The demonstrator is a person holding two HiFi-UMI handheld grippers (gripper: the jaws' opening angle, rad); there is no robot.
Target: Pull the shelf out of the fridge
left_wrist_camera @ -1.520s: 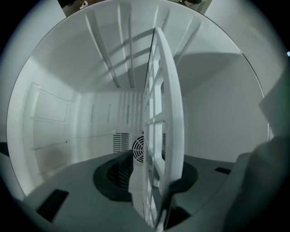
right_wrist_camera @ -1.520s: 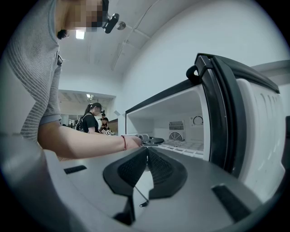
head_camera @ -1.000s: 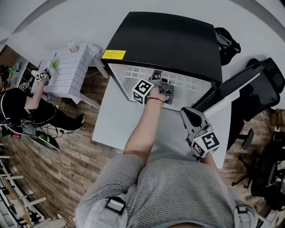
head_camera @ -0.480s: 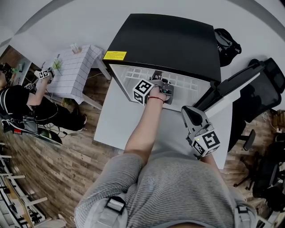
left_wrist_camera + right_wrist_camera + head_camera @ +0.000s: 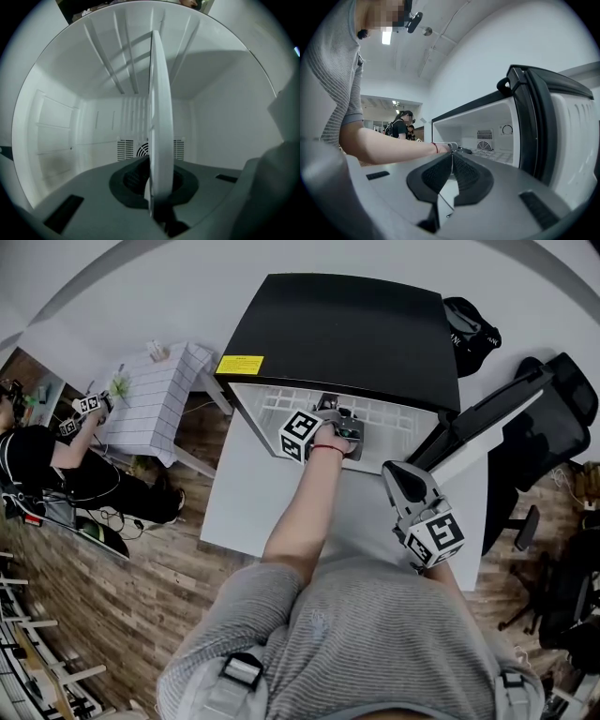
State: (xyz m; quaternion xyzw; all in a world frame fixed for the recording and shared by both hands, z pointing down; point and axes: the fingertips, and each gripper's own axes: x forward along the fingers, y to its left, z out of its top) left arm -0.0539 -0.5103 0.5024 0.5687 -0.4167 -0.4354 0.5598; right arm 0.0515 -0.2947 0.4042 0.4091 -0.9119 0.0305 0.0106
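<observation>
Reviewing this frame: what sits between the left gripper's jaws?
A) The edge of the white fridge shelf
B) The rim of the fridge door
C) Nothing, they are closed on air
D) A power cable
A: in the left gripper view, the left gripper has its pads closed on the white shelf, seen edge-on, with the fridge's back vent behind it.

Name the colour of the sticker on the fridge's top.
Yellow; the sticker sits at a corner of the black fridge top, best seen in the head view.
</observation>
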